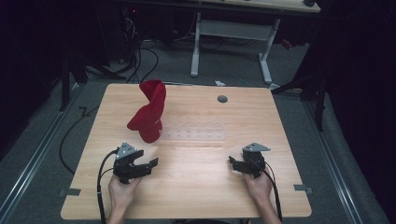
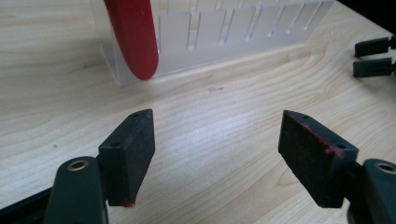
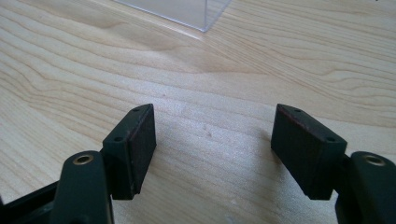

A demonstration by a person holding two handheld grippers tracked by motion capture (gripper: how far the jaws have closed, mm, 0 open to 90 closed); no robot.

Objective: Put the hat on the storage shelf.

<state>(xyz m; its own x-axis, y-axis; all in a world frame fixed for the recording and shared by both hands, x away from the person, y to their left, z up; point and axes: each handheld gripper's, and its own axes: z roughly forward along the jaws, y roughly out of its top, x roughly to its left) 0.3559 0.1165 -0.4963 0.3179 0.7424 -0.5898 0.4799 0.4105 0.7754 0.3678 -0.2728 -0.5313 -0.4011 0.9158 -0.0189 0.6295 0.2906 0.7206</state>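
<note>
Resting on table (image 1: 196, 186) | left tool (image 1: 150, 163) agape | right tool (image 1: 232, 161) agape | red cloth (image 1: 148, 112) on rack (image 1: 194, 134)

a light wood table (image 1: 196, 186) stands on grey carpet (image 1: 42, 154), a white-legged desk (image 1: 231, 30) behind, surroundings dark.

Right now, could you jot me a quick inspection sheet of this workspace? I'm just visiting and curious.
Surface: wooden table, grey disc near far edge.
Job's things: red cloth draped on clear slotted rack.
Clutter: nothing seen.
Grippers: left gripper and right gripper open, holding nothing, low over the table.
Cables: black cable trails from left gripper; more on the floor.
Surroundings: dark room, white desk frame behind.
</note>
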